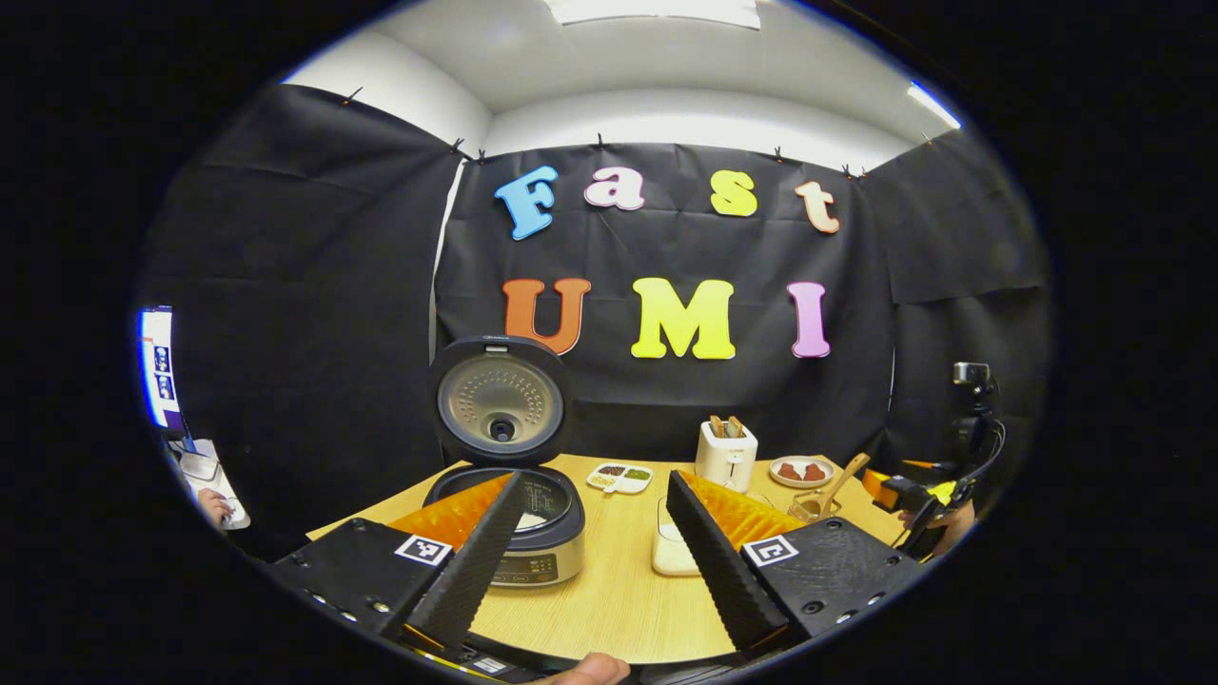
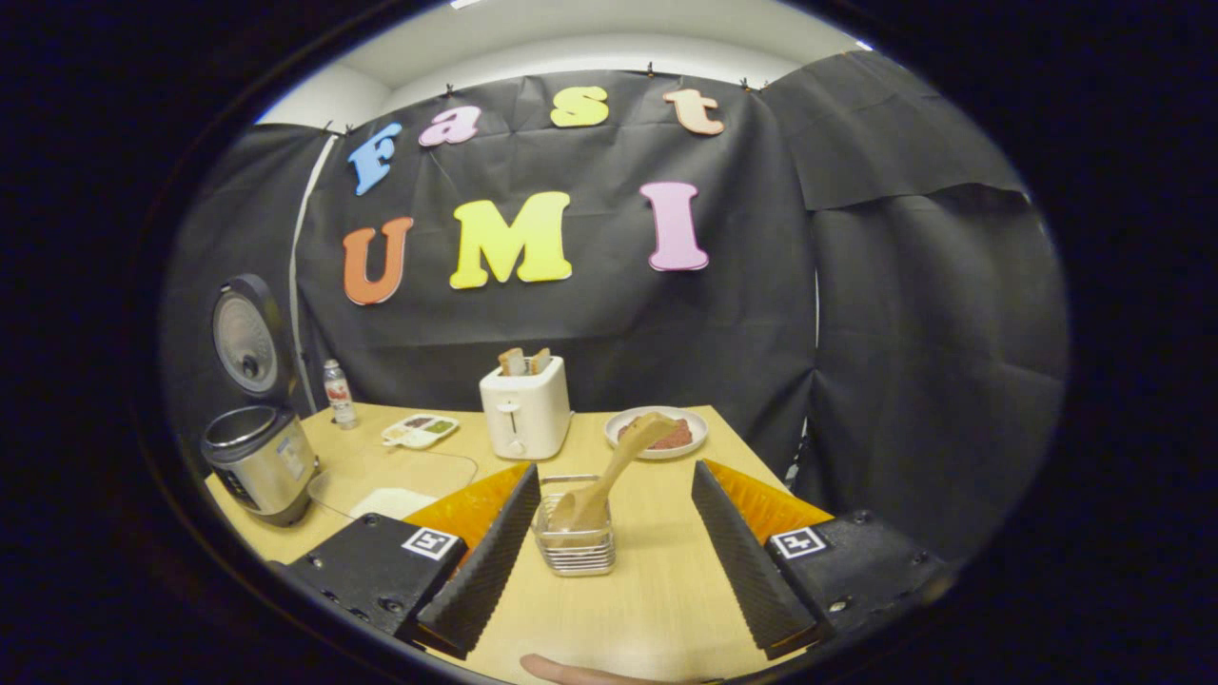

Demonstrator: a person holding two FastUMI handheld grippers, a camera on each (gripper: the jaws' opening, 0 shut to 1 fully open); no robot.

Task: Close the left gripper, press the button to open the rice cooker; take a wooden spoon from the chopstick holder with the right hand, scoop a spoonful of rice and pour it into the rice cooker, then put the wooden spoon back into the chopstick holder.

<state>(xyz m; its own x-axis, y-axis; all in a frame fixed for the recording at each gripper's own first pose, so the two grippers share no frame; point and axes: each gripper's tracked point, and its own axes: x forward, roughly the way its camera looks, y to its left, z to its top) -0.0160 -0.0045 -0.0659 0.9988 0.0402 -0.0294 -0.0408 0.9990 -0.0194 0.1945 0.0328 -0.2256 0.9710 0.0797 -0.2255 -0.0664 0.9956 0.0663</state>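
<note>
Left tool spread wide, pinching nothing, hovering low over the desk with the rice cooker just ahead of its left finger, lid standing upright and open, inner pot visible. Left gripper view also catches the right tool far right at the desk edge with a hand behind it, near the wooden spoon leaning out of the chopstick holder. Pale rice container on the desk between the left tool's fingers. Right tool spread as well, empty; right gripper view puts the wire chopstick holder between its fingers, apart from both, wooden spoon resting inside, handle tilted up to the right. Extra in right gripper view: small bottle by the rice cooker at far left. Both views: toaster, plate, divided dish.
</note>
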